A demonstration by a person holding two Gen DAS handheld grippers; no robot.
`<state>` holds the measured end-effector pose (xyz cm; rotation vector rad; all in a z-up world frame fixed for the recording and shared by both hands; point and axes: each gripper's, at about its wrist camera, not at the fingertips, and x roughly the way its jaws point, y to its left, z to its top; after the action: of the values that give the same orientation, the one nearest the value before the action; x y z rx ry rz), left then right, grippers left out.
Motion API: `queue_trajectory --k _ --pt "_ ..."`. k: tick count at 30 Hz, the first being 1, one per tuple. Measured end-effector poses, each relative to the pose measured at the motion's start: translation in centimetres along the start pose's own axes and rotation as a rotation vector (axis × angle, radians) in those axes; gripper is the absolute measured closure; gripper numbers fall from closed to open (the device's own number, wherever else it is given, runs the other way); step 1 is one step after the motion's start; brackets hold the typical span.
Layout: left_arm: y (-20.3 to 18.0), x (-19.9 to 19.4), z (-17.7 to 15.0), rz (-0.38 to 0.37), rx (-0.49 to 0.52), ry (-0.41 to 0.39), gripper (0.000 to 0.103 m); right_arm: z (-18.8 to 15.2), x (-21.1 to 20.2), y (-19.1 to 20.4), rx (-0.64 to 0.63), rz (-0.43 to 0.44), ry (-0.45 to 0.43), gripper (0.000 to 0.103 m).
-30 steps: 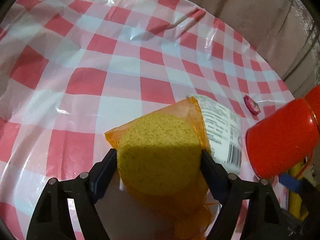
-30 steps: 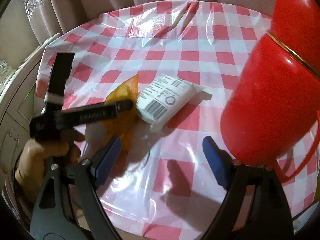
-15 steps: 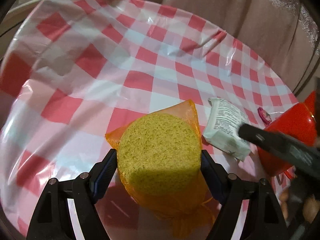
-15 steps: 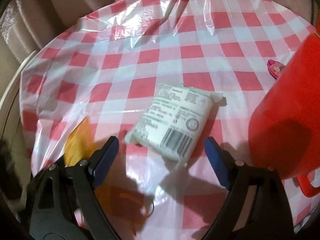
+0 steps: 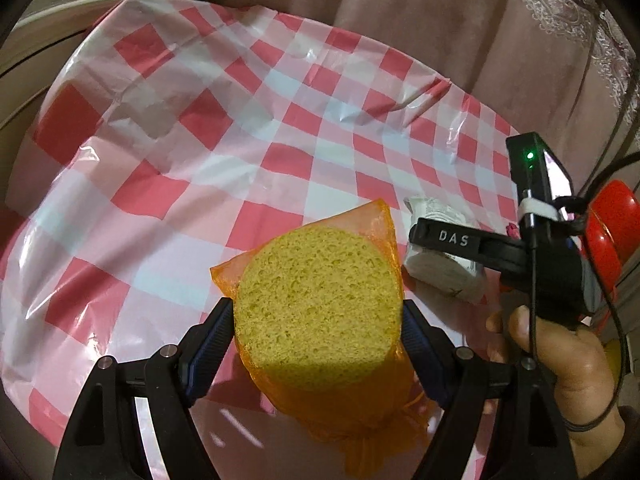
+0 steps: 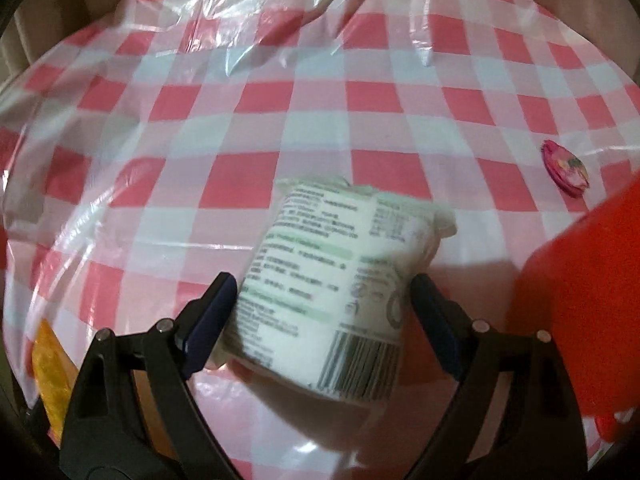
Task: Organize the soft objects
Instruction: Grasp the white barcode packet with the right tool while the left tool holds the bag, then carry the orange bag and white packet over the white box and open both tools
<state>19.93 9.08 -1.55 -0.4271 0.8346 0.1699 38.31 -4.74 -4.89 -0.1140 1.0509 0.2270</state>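
A round yellow sponge (image 5: 316, 300) in an orange mesh bag is held above the checked tablecloth (image 5: 192, 168), and my left gripper (image 5: 316, 310) is shut on its two sides. To its right a white printed packet (image 5: 444, 276) lies on the cloth. A black finger (image 5: 448, 236) of the right gripper reaches over it, with a person's hand (image 5: 560, 360) behind. In the right wrist view my right gripper (image 6: 323, 290) is open and low over the packet (image 6: 340, 292), which lies between the jaws with small gaps at the pads. The orange bag (image 6: 50, 364) shows at the lower left.
A red jug (image 6: 580, 300) stands close to the right of the packet and shows again as the red jug (image 5: 608, 232) at the left wrist view's right edge. A small pink item (image 6: 566, 170) lies farther back. Curtains (image 5: 400, 20) hang behind the round table.
The left gripper carried the sponge up and to the left, away from the packet. The right gripper came down and forward until the packet lay between its jaws.
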Motion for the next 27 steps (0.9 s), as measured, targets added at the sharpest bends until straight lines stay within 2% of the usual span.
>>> queue_trajectory --k 4,10,15,22,27 --pt "0.0 -0.1 0.0 0.000 -0.004 -0.006 0.022 -0.4 -0.1 -0.2 -0.043 0.032 -0.009 0.020" --pt "0.1 -0.4 0.0 -0.001 -0.010 -0.018 0.022 -2.5 -2.0 -0.6 -0.088 0.096 -0.007 0.021" --pt "0.2 -1.3 -0.3 -0.005 -0.014 -0.034 0.022 -5.3 -5.1 -0.6 -0.137 0.122 -0.032 0.021" --pt "0.3 -3.3 -1.5 -0.015 -0.028 -0.055 0.022 -8.9 -9.7 -1.0 -0.187 0.107 -0.085 0.021" --pt "0.2 -4.9 -2.7 -0.022 -0.038 -0.068 0.022 -11.2 -11.4 -1.3 -0.204 0.098 -0.084 0.021"
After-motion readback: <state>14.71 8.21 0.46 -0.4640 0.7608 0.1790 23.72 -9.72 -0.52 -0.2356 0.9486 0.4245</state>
